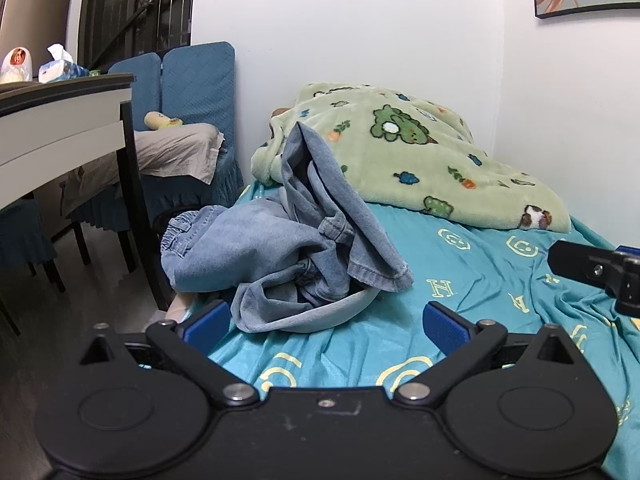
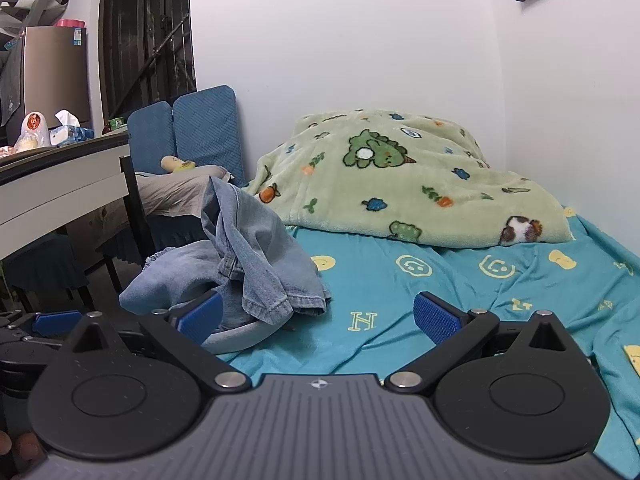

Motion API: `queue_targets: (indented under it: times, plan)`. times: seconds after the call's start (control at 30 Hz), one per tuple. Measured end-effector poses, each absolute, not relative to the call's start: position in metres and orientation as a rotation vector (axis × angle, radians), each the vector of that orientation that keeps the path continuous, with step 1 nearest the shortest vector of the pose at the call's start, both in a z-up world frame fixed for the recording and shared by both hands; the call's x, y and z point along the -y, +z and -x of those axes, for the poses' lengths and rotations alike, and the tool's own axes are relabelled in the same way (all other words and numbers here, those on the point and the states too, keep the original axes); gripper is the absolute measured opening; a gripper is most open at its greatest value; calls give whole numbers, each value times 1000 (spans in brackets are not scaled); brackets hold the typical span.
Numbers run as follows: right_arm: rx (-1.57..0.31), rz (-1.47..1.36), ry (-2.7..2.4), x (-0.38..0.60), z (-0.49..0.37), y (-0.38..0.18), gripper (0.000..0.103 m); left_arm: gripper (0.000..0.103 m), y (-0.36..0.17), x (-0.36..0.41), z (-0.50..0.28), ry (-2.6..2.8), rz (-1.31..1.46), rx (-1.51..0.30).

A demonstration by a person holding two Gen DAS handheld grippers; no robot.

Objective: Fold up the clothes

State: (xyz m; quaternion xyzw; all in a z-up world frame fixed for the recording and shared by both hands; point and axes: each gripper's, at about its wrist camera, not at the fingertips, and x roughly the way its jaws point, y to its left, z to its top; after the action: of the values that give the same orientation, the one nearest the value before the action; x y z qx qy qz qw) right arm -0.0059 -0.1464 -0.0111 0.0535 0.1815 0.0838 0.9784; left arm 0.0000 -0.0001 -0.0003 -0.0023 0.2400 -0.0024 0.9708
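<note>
Two claws, both spread wide and holding nothing: my left claw (image 1: 326, 318) hangs low over the near edge of the bed, and my right claw (image 2: 320, 314) sits beside it, its blue pads well apart over bare sheet. The right one's tip also shows at the far right of the left view.

What I have to fold is a pair of light denim jeans (image 1: 288, 248), lying in a crumpled heap at the left side of the teal bedsheet (image 1: 480, 280), close to the bed's edge. One leg stands up in a peak and drapes down toward the middle of the bed; its hemmed cuff (image 1: 384, 276) lies nearest my left claw. The elastic waistband (image 1: 182, 226) bulges out toward the floor side. A pale curved rim (image 1: 340, 316) shows under the heap; I cannot tell what it is.

A green cartoon fleece blanket (image 1: 400, 152) is bunched at the far end by the wall, touching the jeans' upper fold.

I judge the step in hand to be reaching in for a grip, since the jeans are clearly unfolded. The next move calls for pinching two clear edges, probably cuff and waistband, and drawing the denim flat onto the open sheet to the right, clear of the blanket.
</note>
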Motion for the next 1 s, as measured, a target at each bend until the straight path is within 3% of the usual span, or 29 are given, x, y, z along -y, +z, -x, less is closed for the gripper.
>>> queue_targets:
  times: [1.0]
  plan:
    - [-377, -98, 165, 148, 2, -17, 103, 103, -3, -2, -1, -14, 27, -492]
